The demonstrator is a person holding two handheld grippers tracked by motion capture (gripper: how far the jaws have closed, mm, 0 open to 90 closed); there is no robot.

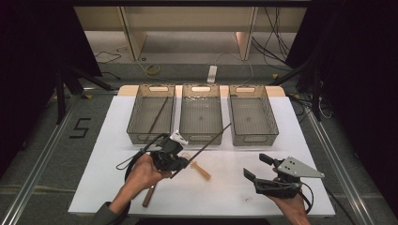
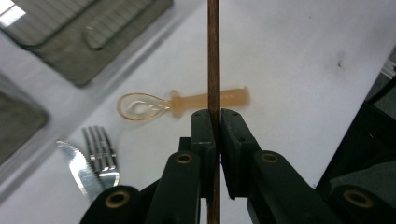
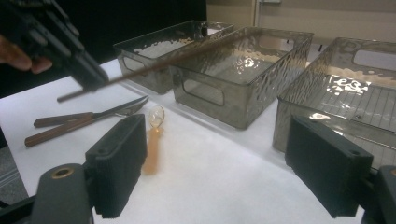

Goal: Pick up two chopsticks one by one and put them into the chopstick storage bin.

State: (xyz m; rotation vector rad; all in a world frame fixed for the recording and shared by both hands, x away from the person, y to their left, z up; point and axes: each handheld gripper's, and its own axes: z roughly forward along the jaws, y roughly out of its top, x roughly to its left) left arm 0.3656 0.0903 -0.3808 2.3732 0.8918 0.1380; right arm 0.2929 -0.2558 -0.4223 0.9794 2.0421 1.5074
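The left gripper (image 2: 214,135) is pinching a thin dark brown wooden chopstick (image 2: 213,56), its two black jaws pressed tight against the stick's sides with no gap showing. In the high view that left gripper (image 1: 174,158) is hanging over the near half of the white table (image 1: 291,140), and the chopstick (image 1: 206,146) is slanting up and away from it, its far tip reaching over the front wall of the middle clear plastic bin (image 1: 201,115). The right gripper view is catching the same stick (image 3: 154,65) floating clear above the tabletop, off the surface.

The right gripper (image 1: 256,168) is resting low at the table's near right, jaws spread wide and gripping nothing; its two black pads (image 3: 116,163) are standing well apart.

Just beyond the left gripper, a translucent amber plastic spoon (image 2: 182,101) is lying flat on the table. Beside it a silver fork and serrated knife with brown wooden handles (image 2: 95,158) are lying together, partly cut off by the gripper body. A second dark chopstick (image 1: 158,115) is lying aslant inside the left clear bin (image 1: 151,115). The right clear bin (image 1: 253,116) is standing alongside. The held stick's lower end is hidden behind the jaws.
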